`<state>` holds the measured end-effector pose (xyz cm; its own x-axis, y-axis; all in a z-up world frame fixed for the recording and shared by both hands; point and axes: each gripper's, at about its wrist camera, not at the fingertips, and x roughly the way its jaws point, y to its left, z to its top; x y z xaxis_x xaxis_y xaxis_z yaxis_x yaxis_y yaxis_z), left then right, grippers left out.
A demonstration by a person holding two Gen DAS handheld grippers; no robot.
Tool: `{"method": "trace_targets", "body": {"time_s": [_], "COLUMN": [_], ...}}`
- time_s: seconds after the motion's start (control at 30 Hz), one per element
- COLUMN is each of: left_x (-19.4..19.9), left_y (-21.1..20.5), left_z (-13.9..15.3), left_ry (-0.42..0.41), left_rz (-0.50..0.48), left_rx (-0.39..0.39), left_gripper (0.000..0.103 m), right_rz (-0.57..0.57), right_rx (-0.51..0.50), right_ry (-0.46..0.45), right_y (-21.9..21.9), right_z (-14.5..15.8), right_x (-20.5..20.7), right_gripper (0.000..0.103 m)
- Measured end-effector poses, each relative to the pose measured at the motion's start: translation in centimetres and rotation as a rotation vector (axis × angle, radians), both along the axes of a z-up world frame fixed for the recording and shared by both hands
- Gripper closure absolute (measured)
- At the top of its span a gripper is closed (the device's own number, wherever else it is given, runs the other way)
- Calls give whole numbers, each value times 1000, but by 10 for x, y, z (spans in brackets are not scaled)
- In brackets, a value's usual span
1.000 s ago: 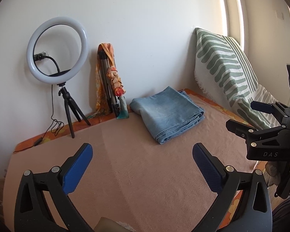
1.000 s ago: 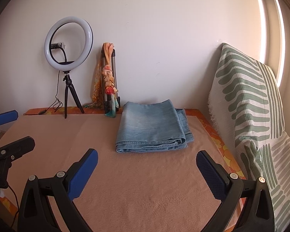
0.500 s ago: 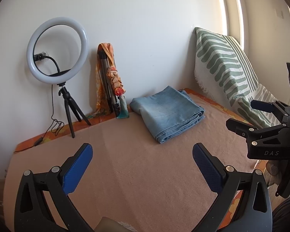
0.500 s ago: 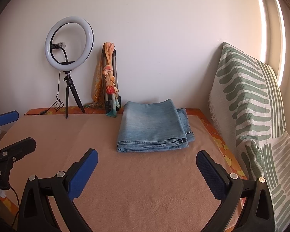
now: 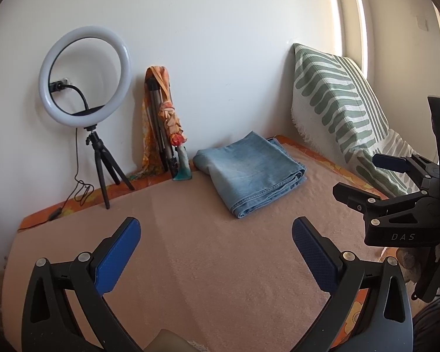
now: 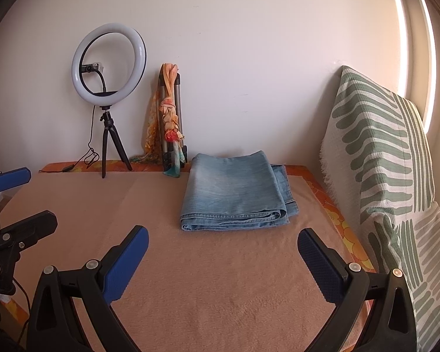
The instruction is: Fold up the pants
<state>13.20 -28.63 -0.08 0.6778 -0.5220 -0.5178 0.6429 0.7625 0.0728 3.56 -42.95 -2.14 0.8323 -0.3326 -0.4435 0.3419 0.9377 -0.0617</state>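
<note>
While you hold both grippers up over the bed, the blue jeans (image 6: 236, 193) lie folded in a neat stack on the pink blanket (image 6: 220, 278), near the far end by the wall. Your left gripper (image 5: 215, 252) has its two blue fingers (image 5: 117, 259) spread wide apart with nothing between them. Your right gripper (image 6: 223, 261) is spread wide too, and it grips nothing. Both of them are well apart from the jeans, on the near side of the blanket. From the left camera you can see your right gripper off to the right side, also spread wide. A white ring light (image 6: 108, 61) on a small black stand sits by the wall to the left of the jeans. An orange scarf (image 6: 168, 117) hangs on a folded tripod just beside the jeans. A green and white striped pillow (image 6: 387, 161) leans up at the right side of the bed
</note>
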Motion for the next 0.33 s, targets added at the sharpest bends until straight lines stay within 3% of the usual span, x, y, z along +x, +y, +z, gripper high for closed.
{"method": "trace_targets", "body": {"time_s": [0.33], "left_x": [-1], "left_y": [2], "left_z": [0], "left_ry": [-10], "left_rz": [-1], "left_rx": [-11], "left_gripper": [0], "right_rz": [6], "right_rx": [6], "right_ry": [-1], "right_y": [0], "right_z": [1], "right_x": [0], "right_gripper": [0]}}
